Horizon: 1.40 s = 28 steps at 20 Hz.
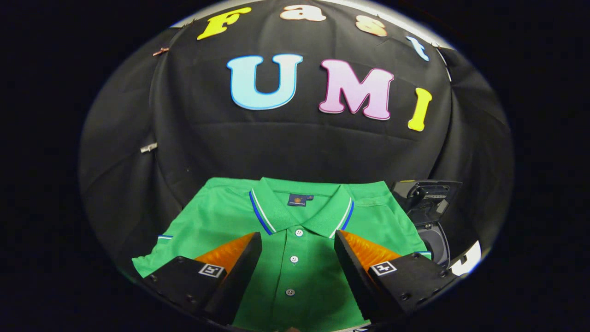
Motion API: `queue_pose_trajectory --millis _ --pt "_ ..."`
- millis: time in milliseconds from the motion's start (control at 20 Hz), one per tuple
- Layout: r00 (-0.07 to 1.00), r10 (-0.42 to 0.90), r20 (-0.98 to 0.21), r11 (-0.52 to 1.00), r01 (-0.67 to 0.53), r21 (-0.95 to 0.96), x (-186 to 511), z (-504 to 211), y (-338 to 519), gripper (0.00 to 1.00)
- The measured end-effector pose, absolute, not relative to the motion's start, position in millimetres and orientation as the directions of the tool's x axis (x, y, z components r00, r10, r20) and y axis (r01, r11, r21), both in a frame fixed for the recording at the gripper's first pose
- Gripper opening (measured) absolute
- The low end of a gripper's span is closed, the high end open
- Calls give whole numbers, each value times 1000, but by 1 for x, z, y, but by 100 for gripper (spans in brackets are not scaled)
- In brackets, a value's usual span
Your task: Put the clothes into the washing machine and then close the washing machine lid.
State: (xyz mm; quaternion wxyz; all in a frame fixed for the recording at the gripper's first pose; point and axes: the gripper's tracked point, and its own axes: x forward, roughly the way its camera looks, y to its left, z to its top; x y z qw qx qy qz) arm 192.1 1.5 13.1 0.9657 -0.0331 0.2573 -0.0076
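A green polo shirt (295,221) with a blue-and-white striped collar lies flat on the black table, collar toward the booth wall. Its button placket runs straight between my fingers. My gripper (298,240) hovers open over the shirt's chest, one finger on each side of the buttons, with nothing pressed between them. To the right of the shirt stands a small dark washing machine (431,221) with its lid (426,193) raised and the round drum opening (435,244) showing below it.
The black cloth wall rises close behind the shirt. A bare strip of black table (138,221) lies left of the shirt. The washing machine sits near the table's right edge, just beyond my right finger.
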Motion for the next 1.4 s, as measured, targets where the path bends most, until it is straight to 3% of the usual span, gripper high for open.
queue_pose_trajectory --millis 450,800,850,900,1050,1100,1150,1400 --pt "729 -5 -685 999 31 26 191 -7 -3 98" --pt "587 -17 -810 1000 13 -12 189 -13 -5 98" --pt "585 -25 -811 1000 21 -15 191 -11 -9 90" --pt "589 -34 -807 999 30 -20 191 -8 -14 89" --pt "606 -41 -795 998 63 -4 193 -8 -22 38" --pt "609 -37 -793 998 57 -3 194 -8 -25 32" --pt "609 -30 -793 998 56 5 194 -8 -28 15" --pt "658 -55 -751 998 21 -55 190 -10 -27 15"
